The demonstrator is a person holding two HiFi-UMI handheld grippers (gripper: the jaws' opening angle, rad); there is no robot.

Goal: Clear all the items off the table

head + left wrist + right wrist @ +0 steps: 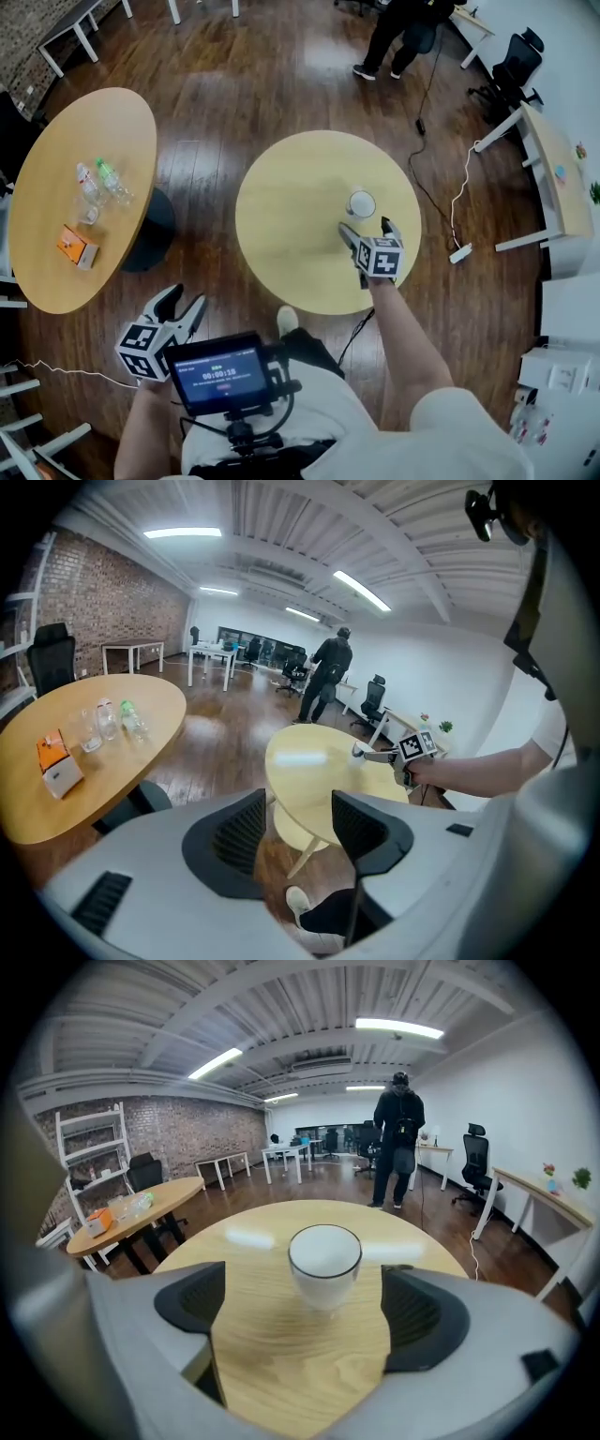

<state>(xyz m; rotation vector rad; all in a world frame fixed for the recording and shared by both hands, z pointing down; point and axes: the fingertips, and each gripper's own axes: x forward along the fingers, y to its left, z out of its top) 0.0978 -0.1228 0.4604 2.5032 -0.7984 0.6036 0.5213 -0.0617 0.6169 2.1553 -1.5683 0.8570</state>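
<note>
A white cup with a dark rim (361, 203) stands upright on the round wooden table (291, 225), right of its middle. My right gripper (367, 228) is just on the near side of the cup, its jaws spread wide and pointing at it. In the right gripper view the cup (324, 1263) stands a little ahead of the right gripper (300, 1312), centred between the jaws, and neither pad touches it. My left gripper (185, 305) hangs open and empty over the floor at the lower left. In the left gripper view the left gripper (298, 834) faces the round table (309, 771).
An oval table (56, 234) at the left carries plastic bottles (111, 180), a glass and an orange box (75, 246). A person (398, 33) stands beyond the round table. White desks, office chairs and floor cables (459, 202) lie to the right.
</note>
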